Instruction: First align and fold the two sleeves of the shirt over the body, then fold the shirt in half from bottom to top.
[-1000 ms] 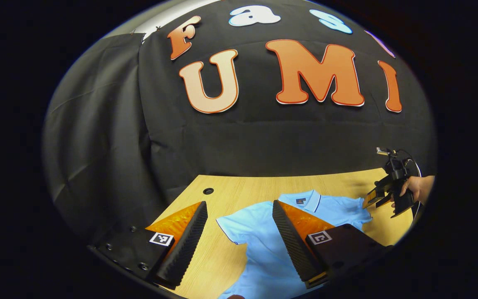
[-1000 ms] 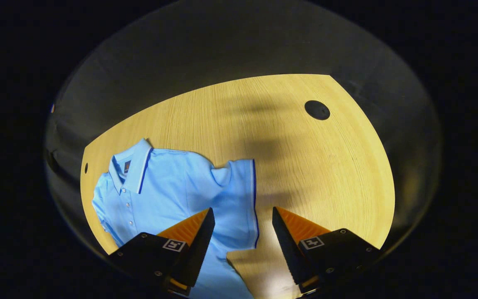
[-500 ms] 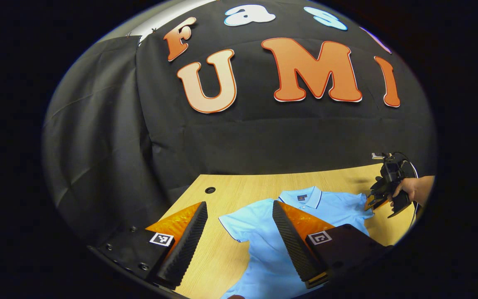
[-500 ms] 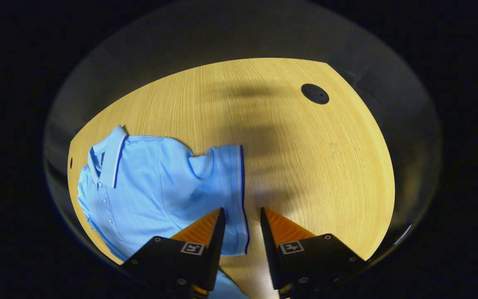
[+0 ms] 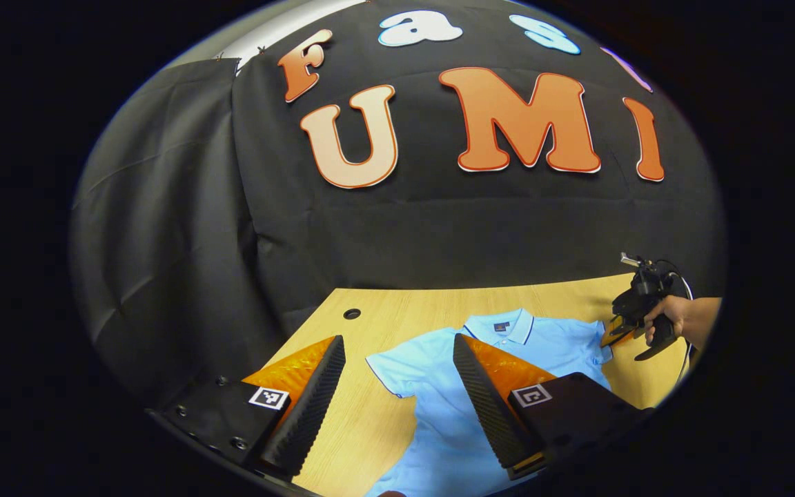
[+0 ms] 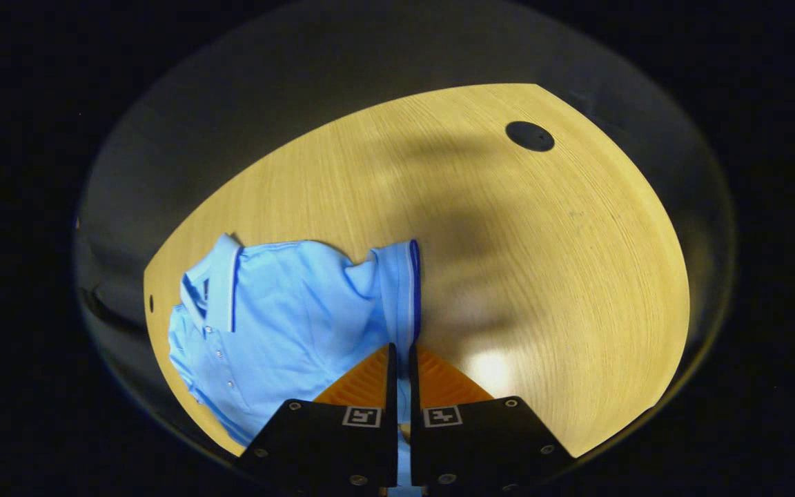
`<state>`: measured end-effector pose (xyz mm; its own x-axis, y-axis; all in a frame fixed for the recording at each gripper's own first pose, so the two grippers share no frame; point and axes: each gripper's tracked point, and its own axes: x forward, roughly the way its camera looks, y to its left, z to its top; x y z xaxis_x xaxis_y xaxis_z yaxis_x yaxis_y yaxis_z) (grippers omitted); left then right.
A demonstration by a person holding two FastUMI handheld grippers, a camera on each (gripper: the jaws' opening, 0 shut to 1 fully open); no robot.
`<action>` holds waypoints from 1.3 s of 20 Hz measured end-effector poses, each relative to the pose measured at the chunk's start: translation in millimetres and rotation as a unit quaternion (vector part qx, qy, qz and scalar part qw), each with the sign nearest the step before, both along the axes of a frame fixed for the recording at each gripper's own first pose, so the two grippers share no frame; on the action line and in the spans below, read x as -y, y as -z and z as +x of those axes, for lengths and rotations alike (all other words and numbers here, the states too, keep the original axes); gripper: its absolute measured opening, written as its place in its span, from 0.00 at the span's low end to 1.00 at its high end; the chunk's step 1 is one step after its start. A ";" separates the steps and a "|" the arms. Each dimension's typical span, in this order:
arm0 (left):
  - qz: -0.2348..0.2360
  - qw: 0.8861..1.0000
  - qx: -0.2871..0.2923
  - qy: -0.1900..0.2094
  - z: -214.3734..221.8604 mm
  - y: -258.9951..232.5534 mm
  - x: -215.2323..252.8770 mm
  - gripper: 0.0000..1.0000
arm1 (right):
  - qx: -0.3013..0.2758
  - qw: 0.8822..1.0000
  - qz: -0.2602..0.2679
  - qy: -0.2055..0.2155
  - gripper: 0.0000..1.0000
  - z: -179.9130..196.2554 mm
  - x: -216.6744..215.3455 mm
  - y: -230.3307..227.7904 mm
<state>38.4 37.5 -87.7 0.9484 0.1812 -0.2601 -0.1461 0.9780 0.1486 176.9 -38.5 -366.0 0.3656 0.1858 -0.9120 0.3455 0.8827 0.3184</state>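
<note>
A light blue polo shirt (image 5: 439,414) lies face up on the wooden table (image 5: 370,428), collar (image 5: 508,328) toward the wall. My left gripper (image 5: 397,339) hovers open above the shirt's near sleeve (image 5: 397,366), nothing between its fingers. In the right gripper view, the shirt (image 6: 287,310) has its other sleeve (image 6: 397,283) rumpled, with a dark blue hem. My right gripper (image 6: 401,348) is shut on that sleeve's hem edge. In the left gripper view, the right gripper (image 5: 618,331) sits at the far sleeve, held by a hand (image 5: 673,321).
A round dark hole (image 6: 530,136) marks the table (image 6: 542,262) beyond the right sleeve, and another hole (image 5: 352,314) sits near the back left corner. The black cloth wall (image 5: 439,228) rises just behind the table's far edge.
My right gripper's fingers have gone from wide open to shut on the sleeve's hem as it came down to it. The left gripper has barely moved and stays open.
</note>
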 end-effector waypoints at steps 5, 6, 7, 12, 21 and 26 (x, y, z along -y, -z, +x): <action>-0.012 1.000 -0.001 -0.009 -14.3 6.4 -9.3 1.00 | 0.055 0.997 0.049 -0.021 0.08 10.0 -27.5 -35.2; -0.012 1.000 -0.003 -0.011 -16.7 7.7 -10.3 1.00 | 0.059 0.996 0.053 -0.029 0.08 8.5 -34.2 -37.5; -0.014 1.000 -0.006 -0.013 -19.7 11.6 -10.8 1.00 | 0.063 0.996 0.058 -0.039 0.08 7.3 -40.8 -41.8; -0.020 0.999 -0.009 -0.026 -33.9 18.2 -20.0 1.00 | 0.085 0.990 0.067 -0.086 0.08 1.1 -79.5 -52.8; -0.084 0.995 -0.057 -0.005 -1.2 45.9 -40.7 1.00 | 0.126 0.987 0.070 -0.064 0.49 -23.5 -75.2 -89.5; -0.101 0.987 -0.125 0.025 47.8 79.7 -61.9 0.99 | 0.142 0.989 0.043 -0.010 0.82 -63.2 -38.0 -114.5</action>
